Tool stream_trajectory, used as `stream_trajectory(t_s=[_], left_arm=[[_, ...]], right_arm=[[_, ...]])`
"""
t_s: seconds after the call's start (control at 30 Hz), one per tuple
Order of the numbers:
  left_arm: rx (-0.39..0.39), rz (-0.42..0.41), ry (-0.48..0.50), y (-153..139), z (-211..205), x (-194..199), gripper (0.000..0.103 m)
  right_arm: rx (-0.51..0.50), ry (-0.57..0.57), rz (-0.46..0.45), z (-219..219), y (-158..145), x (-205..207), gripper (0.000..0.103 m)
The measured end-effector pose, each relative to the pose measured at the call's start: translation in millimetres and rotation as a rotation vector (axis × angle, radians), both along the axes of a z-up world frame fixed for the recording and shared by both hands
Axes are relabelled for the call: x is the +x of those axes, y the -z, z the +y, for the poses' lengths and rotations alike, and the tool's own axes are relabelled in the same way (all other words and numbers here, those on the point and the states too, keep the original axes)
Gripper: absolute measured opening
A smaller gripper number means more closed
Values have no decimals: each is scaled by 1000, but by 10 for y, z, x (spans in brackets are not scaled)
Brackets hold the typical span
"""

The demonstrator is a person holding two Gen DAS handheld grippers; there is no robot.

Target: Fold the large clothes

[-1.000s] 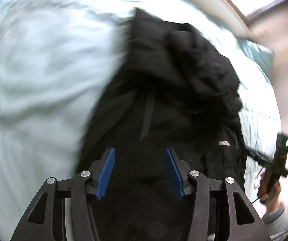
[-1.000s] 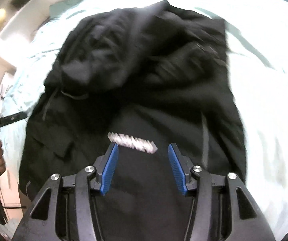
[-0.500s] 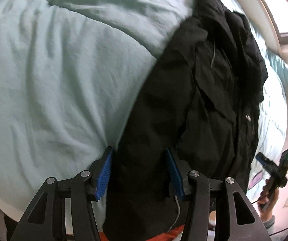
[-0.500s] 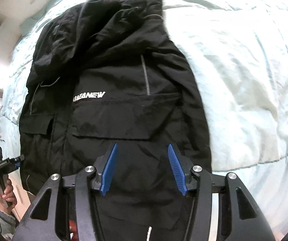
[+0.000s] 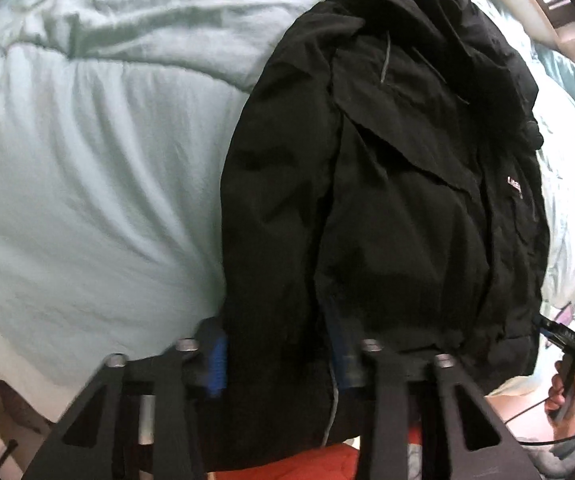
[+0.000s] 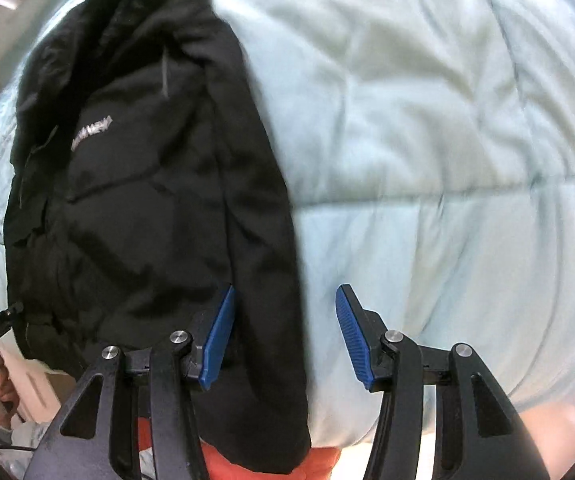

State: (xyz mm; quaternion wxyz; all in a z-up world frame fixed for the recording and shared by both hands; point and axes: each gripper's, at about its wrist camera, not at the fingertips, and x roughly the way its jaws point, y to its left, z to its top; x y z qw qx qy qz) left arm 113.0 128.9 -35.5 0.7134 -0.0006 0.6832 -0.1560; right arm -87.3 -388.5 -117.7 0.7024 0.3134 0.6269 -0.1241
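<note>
Black jacket (image 5: 387, 208) lies lengthwise on the pale quilt (image 5: 87, 184), filling the centre and right of the left view, its hem spilling over the bed edge at the bottom. My left gripper (image 5: 277, 354) has just been closing, jacket hem between its pads; I cannot tell if it bites yet. Right gripper (image 6: 285, 336) is released, straddling the jacket's side edge. Risk: a thin pinch slips, or the quilt gets caught in the grip.

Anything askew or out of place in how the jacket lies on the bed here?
Yes: the black jacket lies rumpled on the pale quilt, its hood end bunched at the far side and its near hem hanging over the bed's edge. Nothing looks torn or spilled.
</note>
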Motion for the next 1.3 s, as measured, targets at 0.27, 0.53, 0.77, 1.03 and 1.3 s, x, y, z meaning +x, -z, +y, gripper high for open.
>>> stream_trajectory(t_s=[0.27, 0.53, 0.77, 1.03, 1.3], left_arm=[[-243, 25, 46, -454, 40, -54, 17], [-341, 173, -125, 23, 250, -82, 21], [-347, 141, -70, -151, 68, -128, 20], [-335, 186, -122, 73, 53, -99, 16], [-533, -56, -210, -811, 65, 459, 10]], right_arm=[[71, -73, 5, 322, -126, -121, 43], [222, -23, 44, 317, 188, -223, 43], [180, -148, -71, 436, -291, -152, 18], [252, -107, 13, 386, -3, -124, 38], [233, -79, -208, 101, -756, 239, 13]])
